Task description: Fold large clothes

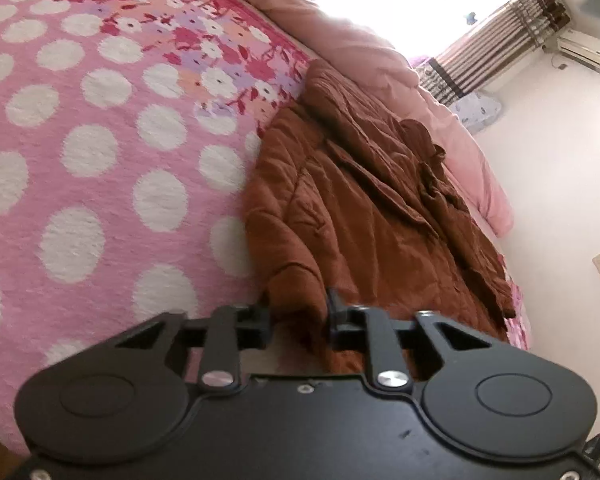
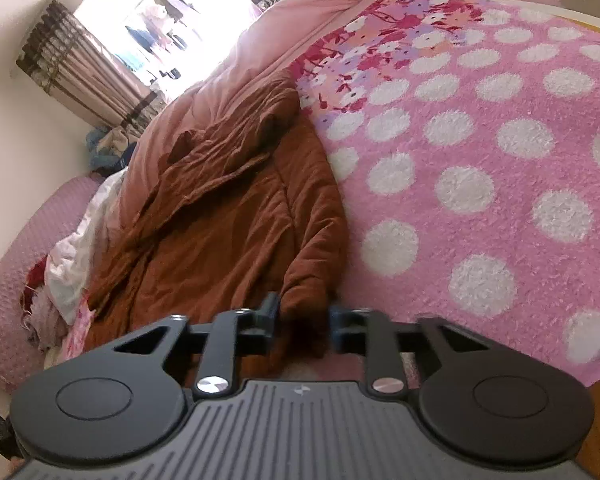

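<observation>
Bed covered by a pink blanket [image 1: 100, 160] with white dots and a flowered band, a pale pink quilt [image 1: 380, 56] bunched along the far side. Bright window [image 2: 168, 40] with striped curtains [image 2: 84, 72] beyond; white walls, an air conditioner [image 1: 588, 50] high up. Brown quilted coat [image 1: 360, 208] lying crumpled and lengthwise on the blanket beside the quilt. Left gripper [image 1: 298, 312] clamped on the coat's near edge; right gripper [image 2: 302, 314] likewise pinching a bunched corner of it.
</observation>
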A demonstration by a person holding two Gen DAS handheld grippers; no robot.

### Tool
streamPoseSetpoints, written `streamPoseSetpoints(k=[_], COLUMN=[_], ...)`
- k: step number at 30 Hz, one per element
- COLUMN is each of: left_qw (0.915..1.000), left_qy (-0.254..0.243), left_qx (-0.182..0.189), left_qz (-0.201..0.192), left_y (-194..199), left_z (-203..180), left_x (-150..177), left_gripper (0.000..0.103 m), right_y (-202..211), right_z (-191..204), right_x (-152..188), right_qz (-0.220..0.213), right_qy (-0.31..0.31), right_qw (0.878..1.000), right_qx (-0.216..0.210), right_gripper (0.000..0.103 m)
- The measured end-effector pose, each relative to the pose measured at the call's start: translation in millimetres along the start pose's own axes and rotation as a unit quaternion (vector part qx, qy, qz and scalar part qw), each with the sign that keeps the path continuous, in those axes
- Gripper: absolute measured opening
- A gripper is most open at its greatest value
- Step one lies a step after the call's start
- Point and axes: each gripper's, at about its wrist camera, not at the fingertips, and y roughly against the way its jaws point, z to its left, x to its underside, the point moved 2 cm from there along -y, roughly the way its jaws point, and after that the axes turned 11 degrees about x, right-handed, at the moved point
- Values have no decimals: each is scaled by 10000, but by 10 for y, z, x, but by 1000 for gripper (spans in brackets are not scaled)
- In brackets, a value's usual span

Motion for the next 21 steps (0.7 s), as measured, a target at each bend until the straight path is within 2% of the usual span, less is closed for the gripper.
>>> streamPoseSetpoints(k=[12, 21], left_qw=[9995, 9979], left_qy=[-113, -343], left_qx=[276, 465], left_qz=[-135, -291], left_y=[46, -134], left_z=[-224, -488], left_x=[-202, -660], left_gripper=[15, 13], right_y=[79, 4], right_z=[9, 222], right_x=[-160, -541], right_qz=[-120, -354], right_qy=[-576, -677], right_qw=[9965, 9932], right_qx=[-601, -884], right_gripper=[14, 12])
